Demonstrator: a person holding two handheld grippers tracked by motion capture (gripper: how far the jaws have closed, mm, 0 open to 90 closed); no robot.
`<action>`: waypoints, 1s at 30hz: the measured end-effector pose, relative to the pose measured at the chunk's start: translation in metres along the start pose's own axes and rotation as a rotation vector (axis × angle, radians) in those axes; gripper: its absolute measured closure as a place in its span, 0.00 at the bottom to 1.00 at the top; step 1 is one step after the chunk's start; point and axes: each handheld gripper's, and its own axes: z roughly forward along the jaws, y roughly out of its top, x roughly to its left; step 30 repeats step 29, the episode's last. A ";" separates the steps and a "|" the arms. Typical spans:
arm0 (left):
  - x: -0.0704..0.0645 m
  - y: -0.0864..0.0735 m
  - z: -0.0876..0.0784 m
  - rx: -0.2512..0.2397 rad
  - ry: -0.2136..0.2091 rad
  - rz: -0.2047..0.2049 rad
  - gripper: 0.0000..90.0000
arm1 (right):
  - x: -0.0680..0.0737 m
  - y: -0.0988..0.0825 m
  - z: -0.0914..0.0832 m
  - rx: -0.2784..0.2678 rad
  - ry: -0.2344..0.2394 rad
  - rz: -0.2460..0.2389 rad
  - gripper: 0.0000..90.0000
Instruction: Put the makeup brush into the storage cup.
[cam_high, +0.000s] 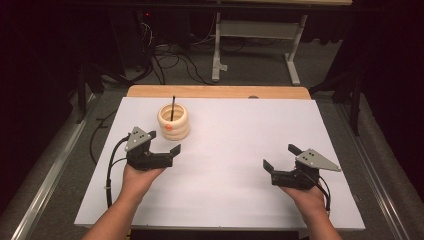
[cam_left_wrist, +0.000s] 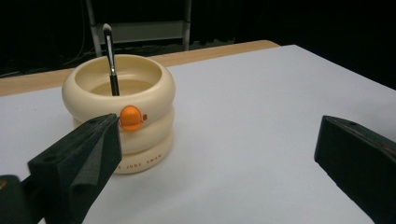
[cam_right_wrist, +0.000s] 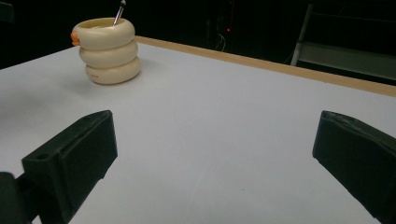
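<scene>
A cream holder (cam_high: 173, 121) made of three stacked rings stands on the white table top (cam_high: 235, 130), left of centre and toward the back. It has an orange knob (cam_left_wrist: 131, 117) on its front. A thin black brush (cam_left_wrist: 111, 60) stands upright inside it, tip up. My left gripper (cam_high: 164, 141) rests just in front of the holder, open, with nothing between its jaws. In the left gripper view the holder (cam_left_wrist: 119, 112) sits close behind the left jaw. My right gripper (cam_high: 281, 157) lies at the right front, open and empty, and from there the holder (cam_right_wrist: 109, 49) is far off.
A wooden strip (cam_high: 220, 91) runs along the table's far edge. Beyond it are floor cables (cam_high: 170, 60) and a white metal frame (cam_high: 255, 45). The white surface stretches wide between the two grippers.
</scene>
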 end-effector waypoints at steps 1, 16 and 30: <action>-0.002 -0.001 -0.002 0.004 -0.004 0.005 0.00 | 0.000 0.000 0.000 -0.001 0.000 0.000 0.01; -0.024 -0.036 -0.030 -0.011 -0.039 0.057 0.00 | 0.006 -0.002 -0.008 -0.008 0.011 -0.012 0.01; -0.022 -0.039 -0.029 -0.023 -0.051 0.059 0.00 | 0.003 -0.004 -0.008 -0.007 -0.013 -0.001 0.01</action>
